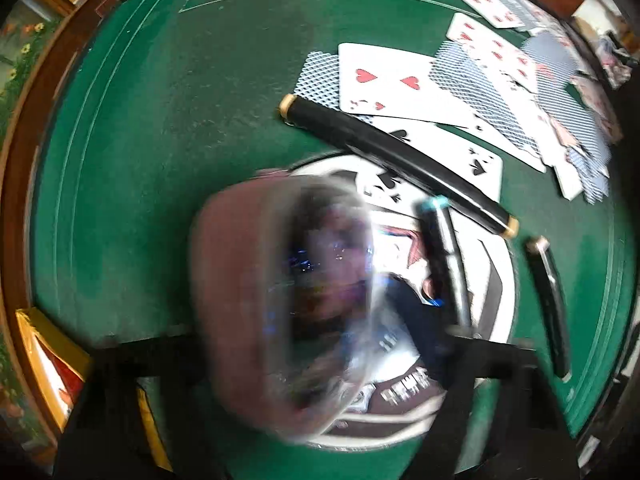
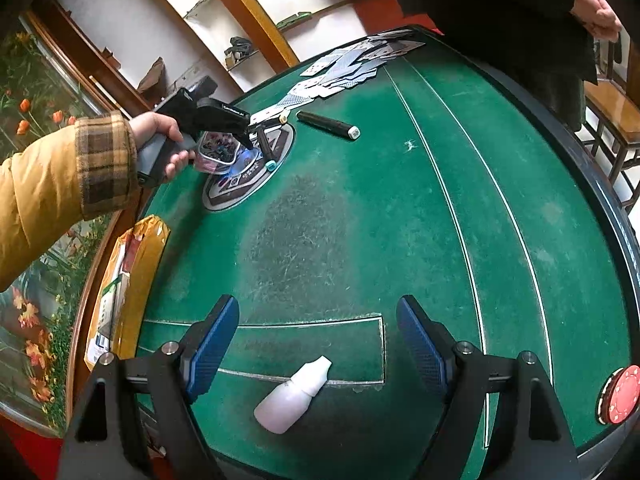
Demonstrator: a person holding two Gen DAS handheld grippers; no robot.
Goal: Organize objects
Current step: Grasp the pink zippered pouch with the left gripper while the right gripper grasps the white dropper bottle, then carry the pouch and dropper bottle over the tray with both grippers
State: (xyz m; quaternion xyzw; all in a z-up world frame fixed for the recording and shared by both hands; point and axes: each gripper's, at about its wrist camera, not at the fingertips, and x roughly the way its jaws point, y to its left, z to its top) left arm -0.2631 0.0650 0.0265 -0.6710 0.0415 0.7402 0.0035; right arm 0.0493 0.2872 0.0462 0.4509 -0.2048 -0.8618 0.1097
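Right wrist view, nearest first: the right gripper (image 2: 318, 344) hangs above the green felt table (image 2: 440, 240) with its blue-padded jaws spread wide and nothing between them; a small white bottle (image 2: 294, 394) lies on its side on the felt just below and between the fingers, clear of both pads. At the lower right edge sits a red poker chip (image 2: 623, 394), and along the left rim lies a yellow packet (image 2: 128, 280). Farther off, a hand (image 2: 160, 140) in a yellow jacket with a plaid cuff grips the left gripper (image 2: 244, 142), which points down over the round emblem (image 2: 240, 176) in the middle of the table with a clear plastic container (image 2: 218, 152) between its jaws. A black marker with a teal cap (image 2: 266, 148) lies across the emblem, another black marker (image 2: 328, 124) lies on the felt just beyond it, and scattered playing cards (image 2: 352, 64) spread toward the far rim, where a person in dark clothes (image 2: 520, 20) stands. Left wrist view is blurred: the container (image 1: 288, 304) fills the space between the fingers, yet whether the pads press on it cannot be told. Past it lie the teal-capped marker (image 1: 444, 264), a further dark marker (image 1: 548, 304) to its right, a longer black marker with gold ends (image 1: 396, 164) resting on face-up cards (image 1: 400, 84), then the bare felt (image 1: 160, 120)
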